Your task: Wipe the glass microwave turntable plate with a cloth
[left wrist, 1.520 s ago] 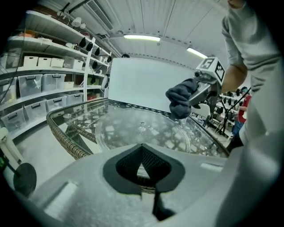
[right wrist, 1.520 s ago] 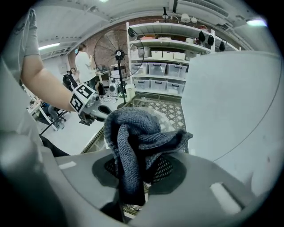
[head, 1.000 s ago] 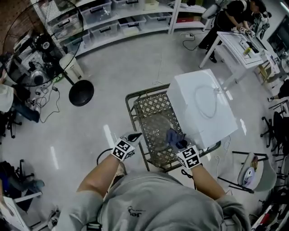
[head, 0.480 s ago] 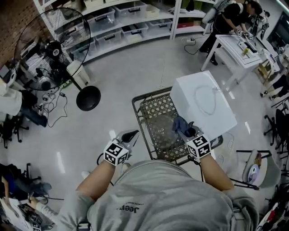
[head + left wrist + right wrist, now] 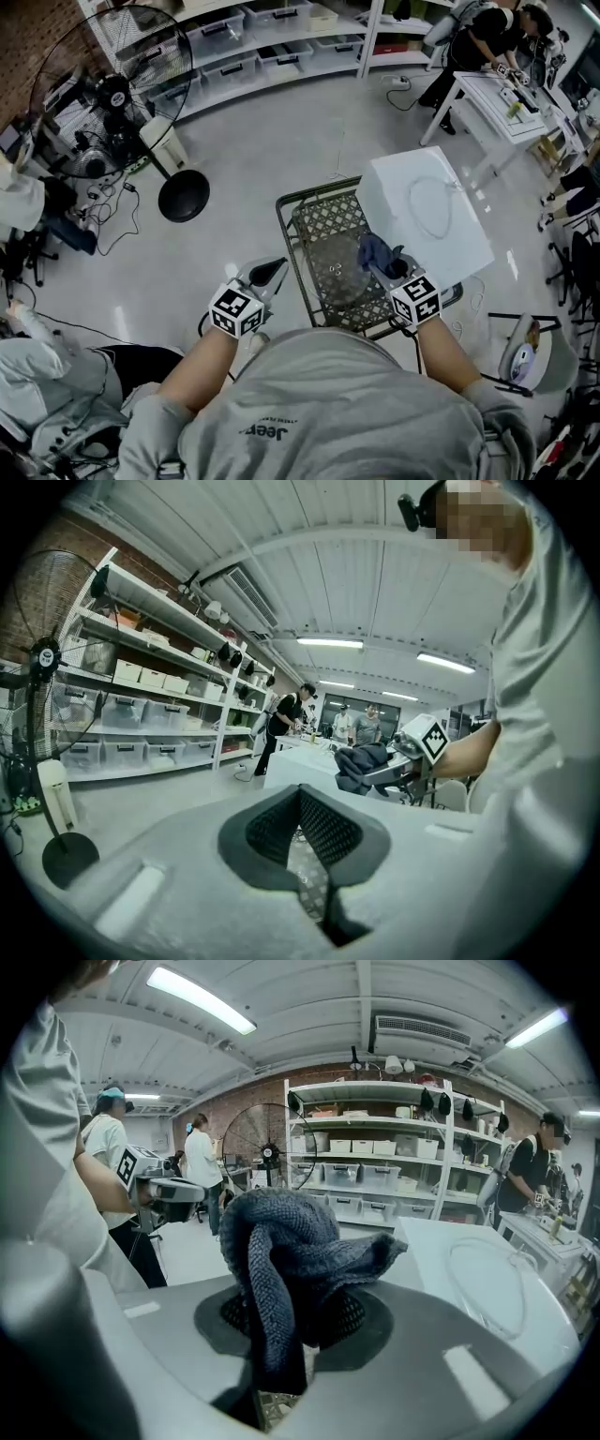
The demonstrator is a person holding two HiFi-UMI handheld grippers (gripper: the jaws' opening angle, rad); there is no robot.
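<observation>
**Item: glass microwave turntable plate** (image 5: 330,281). Clear disc lying flat on the top of a metal lattice table (image 5: 298,202). It sits in the near half of the table, just left of a white box-shaped appliance (image 5: 427,211) that shares the tabletop.

**Cloth** (image 5: 375,251). Dark blue knit, bunched into a loose knot.

**Right gripper** (image 5: 384,266). Jaws clamped on the cloth, whose bulk stands out beyond the tips. It hangs over the plate's right edge, between the plate and the white appliance. The right gripper view looks out level across the room, so the cloth appears lifted clear of the glass, not pressed to it.

**Left gripper** (image 5: 266,273). Jaws drawn together with nothing between them. It is held off the table's left rim, beside the plate and apart from it.

**Handling note (judgement).**
- The step in hand is bringing the cloth down onto the glass.
- Tip the right gripper downward so the bunched end meets the plate, not the lattice.
- Sweep in arcs from hub to rim under light pressure.
- An unrestrained disc may skate on the metal, so the left gripper is well placed to steady the near-left rim.

**Surroundings.** Pedestal fan (image 5: 112,84) and shelving with storage bins (image 5: 253,37), both well apart.
</observation>
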